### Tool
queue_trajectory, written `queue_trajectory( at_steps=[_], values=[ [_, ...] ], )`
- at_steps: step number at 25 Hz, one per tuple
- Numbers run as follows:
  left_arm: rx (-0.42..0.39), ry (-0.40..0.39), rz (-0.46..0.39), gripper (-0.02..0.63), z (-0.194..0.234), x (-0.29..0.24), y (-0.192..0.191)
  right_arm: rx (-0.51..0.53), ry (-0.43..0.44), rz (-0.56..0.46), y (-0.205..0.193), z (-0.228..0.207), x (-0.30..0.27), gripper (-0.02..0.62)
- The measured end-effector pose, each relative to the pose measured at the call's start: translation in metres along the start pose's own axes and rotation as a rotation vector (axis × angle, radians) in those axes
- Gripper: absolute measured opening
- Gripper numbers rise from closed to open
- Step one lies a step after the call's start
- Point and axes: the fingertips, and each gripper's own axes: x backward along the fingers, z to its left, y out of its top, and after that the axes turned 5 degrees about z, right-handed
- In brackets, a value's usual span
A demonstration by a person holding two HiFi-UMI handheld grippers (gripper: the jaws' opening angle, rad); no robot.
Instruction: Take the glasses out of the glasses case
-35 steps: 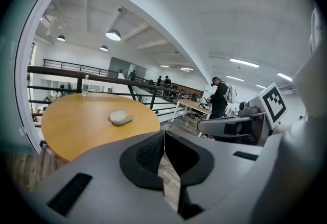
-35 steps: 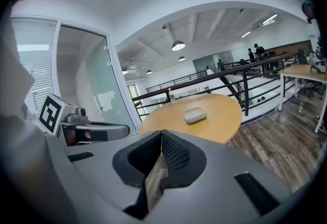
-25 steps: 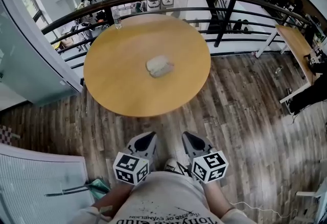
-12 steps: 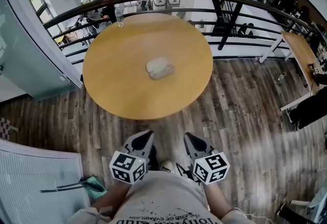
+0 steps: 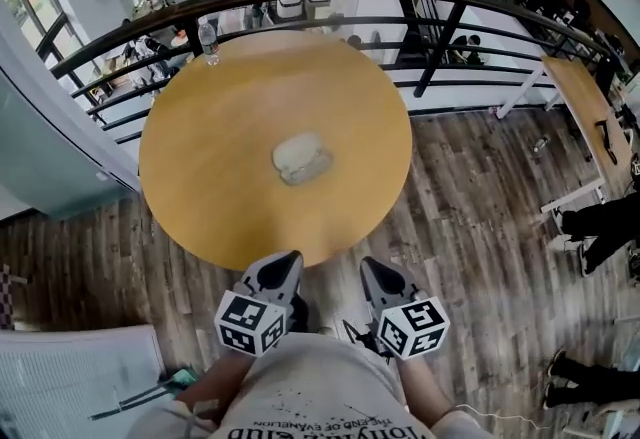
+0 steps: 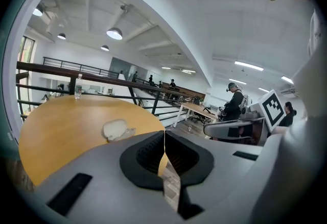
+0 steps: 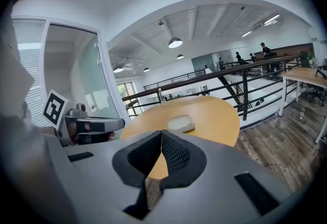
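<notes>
Glasses case (image 5: 302, 158), 1 only, lies mid-frame at ctr of round wooden table (image 5: 200, 197). 1 water bottle (image 5: 208, 42) upper left, at table's far edge. Left gripper (image 5: 282, 267) & right gripper (image 5: 372, 269) bottom centre, both w/ jaws together, nothing between, well apart from case.

A pale grey, rounded glasses case (image 5: 302, 158) lies flat on a round wooden table (image 5: 200, 147), just off the tabletop's centre toward 5 o'clock in the head view; its long side runs roughly 9 to 3 o'clock; its lid appears closed; it stands alone, well inside the table's edge.
</notes>
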Motion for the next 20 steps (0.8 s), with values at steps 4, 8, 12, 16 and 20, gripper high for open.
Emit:
queue_trajectory(
  at_steps=[4, 8, 12, 16, 20],
  values=[
    [0.009, -0.041, 0.007, 0.026, 0.035, -0.029, 0.028, -0.002, -0.027, -0.029, 0.035, -0.012, -0.035, 0.026],
    [-0.019, -0.084, 0.014, 0.026, 0.058, -0.046, 0.052, -0.013, -0.070, -0.042, 0.061, -0.022, -0.064, 0.026],
    [-0.030, -0.109, 0.028, 0.026, 0.074, -0.061, 0.062, 0.014, -0.093, -0.053, 0.081, -0.027, -0.082, 0.026],
    [-0.017, -0.120, 0.046, 0.025, 0.085, -0.075, 0.066, 0.008, -0.124, -0.041, 0.088, -0.039, -0.089, 0.026],
    [-0.002, -0.112, 0.042, 0.025, 0.095, -0.088, 0.074, 0.001, -0.127, -0.031, 0.096, -0.052, -0.100, 0.026]
  ],
)
